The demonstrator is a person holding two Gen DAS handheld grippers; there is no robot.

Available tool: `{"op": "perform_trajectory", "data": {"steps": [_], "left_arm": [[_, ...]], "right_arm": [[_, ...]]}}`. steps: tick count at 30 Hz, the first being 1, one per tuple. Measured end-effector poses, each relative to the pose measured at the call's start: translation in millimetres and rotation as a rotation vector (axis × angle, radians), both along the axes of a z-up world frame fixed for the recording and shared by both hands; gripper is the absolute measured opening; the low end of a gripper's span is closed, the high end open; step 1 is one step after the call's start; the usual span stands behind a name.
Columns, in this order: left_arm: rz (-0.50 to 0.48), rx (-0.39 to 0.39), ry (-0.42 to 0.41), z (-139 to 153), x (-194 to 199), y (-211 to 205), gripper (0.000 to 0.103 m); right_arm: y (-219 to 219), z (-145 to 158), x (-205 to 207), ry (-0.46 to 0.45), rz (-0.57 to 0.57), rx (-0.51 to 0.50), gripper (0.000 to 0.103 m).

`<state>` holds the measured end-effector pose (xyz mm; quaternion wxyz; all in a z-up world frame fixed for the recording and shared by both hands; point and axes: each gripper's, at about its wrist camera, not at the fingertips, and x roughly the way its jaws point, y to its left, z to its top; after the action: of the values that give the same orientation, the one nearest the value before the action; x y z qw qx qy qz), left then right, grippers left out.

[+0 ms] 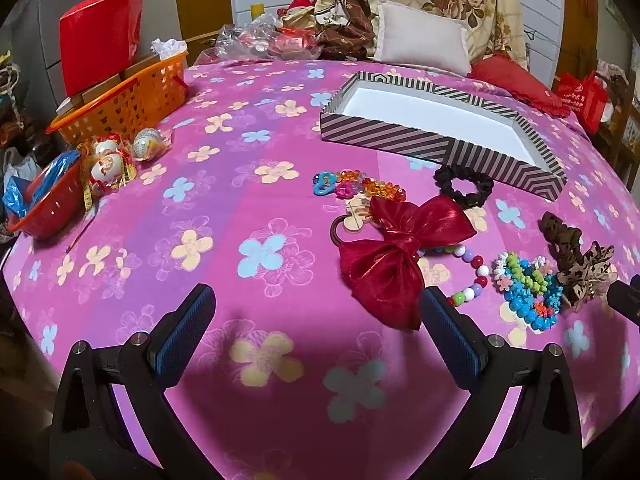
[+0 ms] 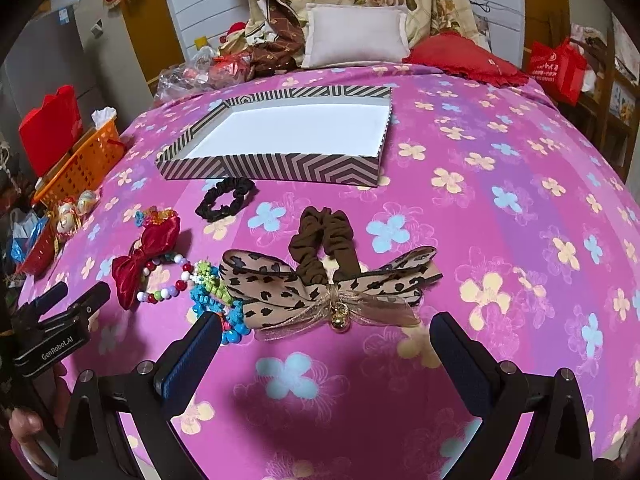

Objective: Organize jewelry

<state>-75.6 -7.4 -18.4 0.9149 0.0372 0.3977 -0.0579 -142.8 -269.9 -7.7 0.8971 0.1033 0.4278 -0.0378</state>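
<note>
A shallow striped box [image 1: 400, 140] [image 2: 272, 168] with a white inside lies on the pink flowered bedspread [image 1: 240, 200]. In front of it lie a black scrunchie [image 1: 464, 186] [image 2: 226, 198], a red bow [image 1: 400, 256] [image 2: 140, 256], a round-bead bracelet [image 1: 472, 276] [image 2: 168, 288], blue and green bracelets [image 1: 528, 292] [image 2: 212, 288], a bright bead chain [image 1: 360, 186] and a brown scrunchie with a leopard bow [image 1: 576, 260] [image 2: 280, 284]. My left gripper [image 1: 316, 304] [image 2: 80, 292] is open just left of the red bow. My right gripper [image 2: 326, 320] is open, low over the leopard bow's near edge.
An orange basket [image 1: 128, 92] [image 2: 84, 156], a red bowl [image 1: 48, 200] and wrapped egg ornaments [image 1: 108, 160] crowd the bed's left edge. A white pillow [image 2: 356, 36], a red cushion [image 2: 460, 56] and quilts lie behind the box. Bare bedspread extends to the right [image 2: 520, 220].
</note>
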Motion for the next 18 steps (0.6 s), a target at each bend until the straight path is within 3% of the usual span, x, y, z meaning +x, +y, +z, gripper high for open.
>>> {"op": "perform_trajectory", "data": {"steps": [8,18], "left_arm": [[-0.021,-0.049,0.011,1,-1,-3,0.102],[-0.044,-0.034,-0.008,2,-5,-10,0.102]], "right_arm": [[-9,-5,-6,0.016,-0.019,0.090,0.103],[-10,3,-10,0.010,-0.026,0.174,0.103]]}}
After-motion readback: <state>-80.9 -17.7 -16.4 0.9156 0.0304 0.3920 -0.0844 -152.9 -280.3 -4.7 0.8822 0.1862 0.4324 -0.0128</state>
